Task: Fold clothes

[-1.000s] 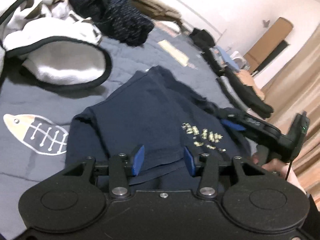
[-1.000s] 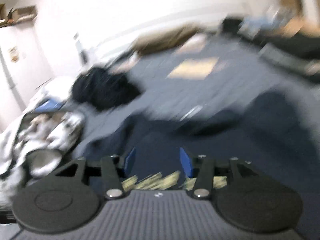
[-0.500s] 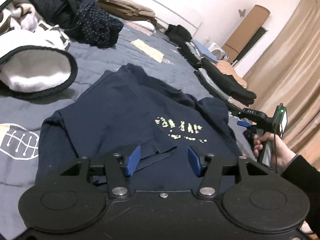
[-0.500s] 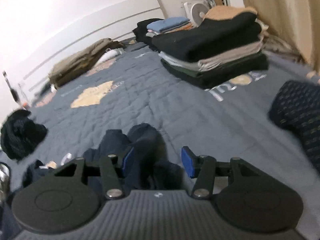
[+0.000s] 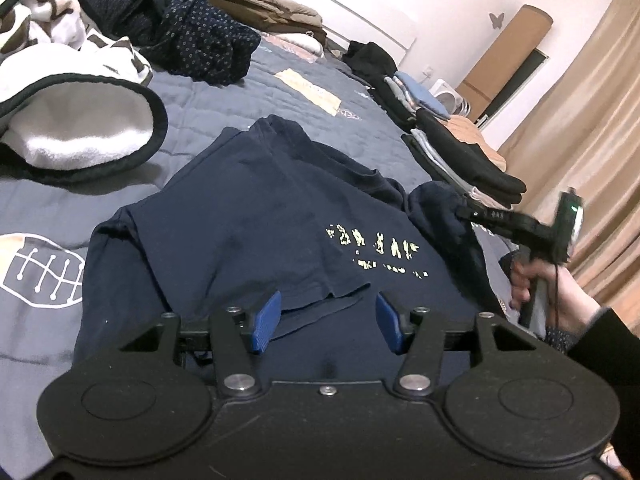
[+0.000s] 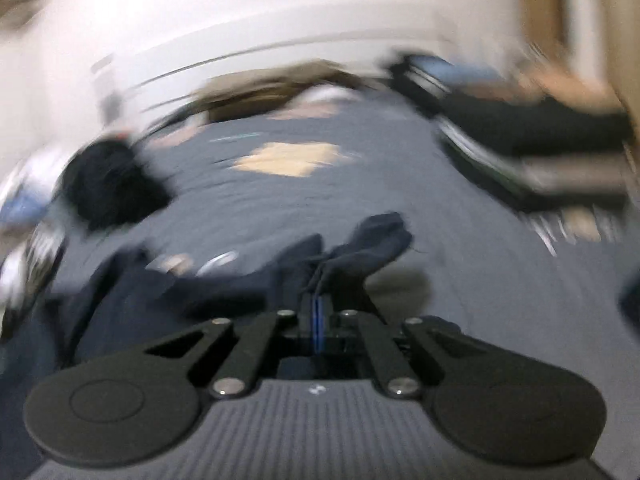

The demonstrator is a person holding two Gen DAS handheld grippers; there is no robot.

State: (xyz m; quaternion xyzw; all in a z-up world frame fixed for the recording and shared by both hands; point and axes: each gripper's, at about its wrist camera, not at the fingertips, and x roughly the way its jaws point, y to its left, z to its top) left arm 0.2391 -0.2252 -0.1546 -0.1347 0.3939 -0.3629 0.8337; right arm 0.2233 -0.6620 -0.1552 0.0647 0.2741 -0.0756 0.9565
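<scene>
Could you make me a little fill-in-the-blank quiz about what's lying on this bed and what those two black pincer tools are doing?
1. The navy T-shirt lies on a grey ____.
2. The right gripper is shut on the shirt's ____.
3. The left gripper has its jaws ____.
4. The lettering on the shirt is ____ in colour.

Missing words: quilt; sleeve; open; yellow

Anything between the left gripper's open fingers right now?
Yes: in the left wrist view the navy shirt's folded-over hem corner lies between the left gripper's open fingers, not pinched.
</scene>
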